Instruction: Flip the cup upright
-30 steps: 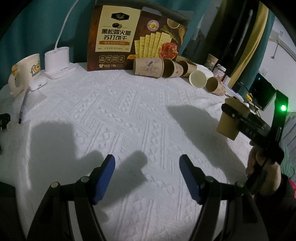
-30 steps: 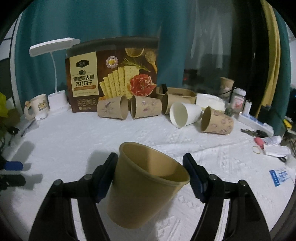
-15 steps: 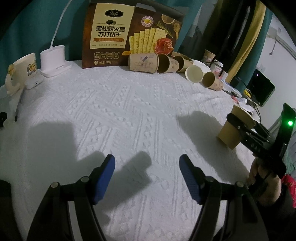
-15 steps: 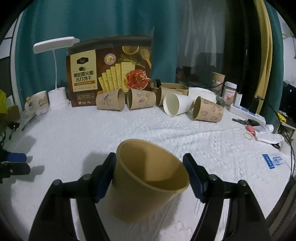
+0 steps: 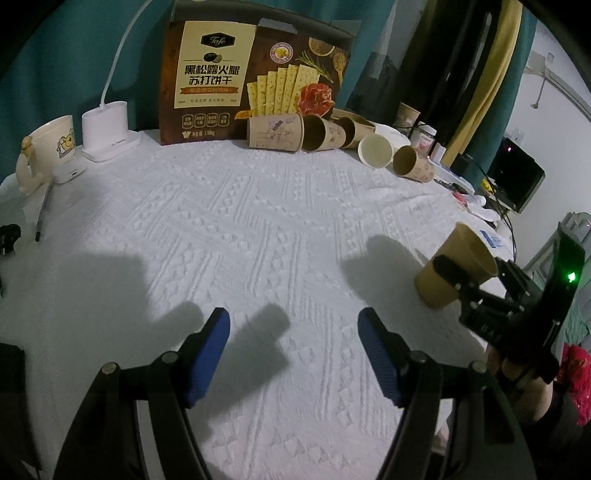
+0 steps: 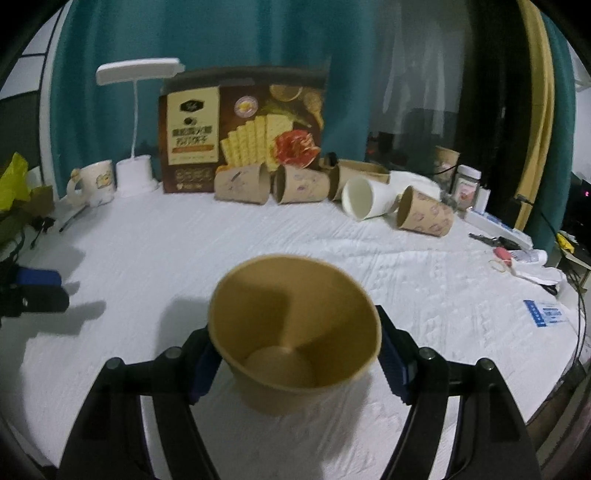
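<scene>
The right gripper (image 6: 295, 363) is pinching the cup (image 6: 295, 332) between its jaws near the right edge of the table (image 5: 258, 221), mouth up but leaning, base at or just above the cloth; the left gripper (image 5: 293, 350) is hovering with jaws spread and holding nothing. If the jaws are opening while the cup is leaning, it is likely tipping back over or rolling off the edge; squeezing harder is risking crushing the thin paper wall.

cup (image 6: 295, 332) rim blurred, lamp head (image 5: 147, 22) cropped
</scene>
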